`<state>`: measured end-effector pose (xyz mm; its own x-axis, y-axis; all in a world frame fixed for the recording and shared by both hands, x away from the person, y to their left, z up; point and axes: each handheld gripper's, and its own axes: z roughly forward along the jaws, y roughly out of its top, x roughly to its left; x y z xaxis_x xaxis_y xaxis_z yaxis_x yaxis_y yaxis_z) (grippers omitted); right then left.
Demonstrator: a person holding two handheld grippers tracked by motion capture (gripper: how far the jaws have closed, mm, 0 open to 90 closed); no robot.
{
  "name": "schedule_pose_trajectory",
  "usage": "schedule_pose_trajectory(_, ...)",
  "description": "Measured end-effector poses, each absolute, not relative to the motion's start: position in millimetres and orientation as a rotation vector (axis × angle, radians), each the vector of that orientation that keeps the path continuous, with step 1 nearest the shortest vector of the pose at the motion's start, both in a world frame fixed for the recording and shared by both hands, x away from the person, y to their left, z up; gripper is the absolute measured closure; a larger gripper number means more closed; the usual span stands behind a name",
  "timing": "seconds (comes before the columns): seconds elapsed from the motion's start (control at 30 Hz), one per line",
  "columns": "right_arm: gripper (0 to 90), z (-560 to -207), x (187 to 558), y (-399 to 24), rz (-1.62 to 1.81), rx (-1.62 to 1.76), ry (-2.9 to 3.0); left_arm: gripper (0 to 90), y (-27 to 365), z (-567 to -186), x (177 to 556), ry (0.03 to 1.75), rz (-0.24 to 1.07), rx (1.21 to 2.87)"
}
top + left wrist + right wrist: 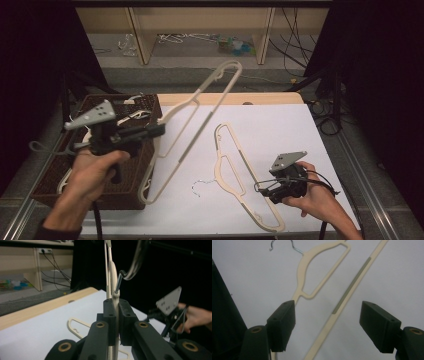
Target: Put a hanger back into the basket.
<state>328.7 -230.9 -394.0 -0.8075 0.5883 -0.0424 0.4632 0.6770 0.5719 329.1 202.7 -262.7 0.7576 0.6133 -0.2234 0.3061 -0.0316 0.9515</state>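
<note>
In the high view the left gripper (161, 129) is raised above a dark wicker basket (145, 165) at the left edge of the table, its jaws clamped tight on a cream plastic hanger (197, 122) that hangs in the air, tilted, with one end up toward the far side of the table and the other down beside the basket's near corner. The left gripper view shows the same grip close up: the two black pads (110, 315) press on the thin cream neck of that lifted hanger (113, 277), just below where its metal hook (120, 280) comes out. A second cream hanger (235, 180) lies flat on the white table cover (280, 130), its wire hook (198, 186) pointing toward the basket. The right gripper (272, 192) is low over the near right part of the cover, just beside the flat hanger's near arm. In the right gripper view its jaws stand wide apart with nothing clamped, the flat hanger (322, 272) and its long bar (347, 296) lying on the cover below and between them, untouched
</note>
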Motion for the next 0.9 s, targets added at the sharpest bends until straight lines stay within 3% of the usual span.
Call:
schedule_pose_trajectory(0.17,29.7,-403.1,331.0,-226.7,0.786,0.811,2.693,85.7,241.3,-238.5,333.8,0.815,0.291,1.563)
schedule_pose_trajectory(0.4,29.7,-406.9,332.1,-227.5,0.772,0.807,2.711,85.7,297.4,-223.2,345.6,0.9,0.431,1.573)
schedule_pose_trajectory(0.6,29.7,-411.1,332.2,-227.5,0.757,0.818,2.724,85.7,345.1,-246.3,361.1,0.971,0.499,1.636)
schedule_pose_trajectory(0.9,29.7,-413.1,332.3,-226.0,0.746,0.802,2.754,85.7,362.5,-277.3,377.1,1.025,0.535,1.769)
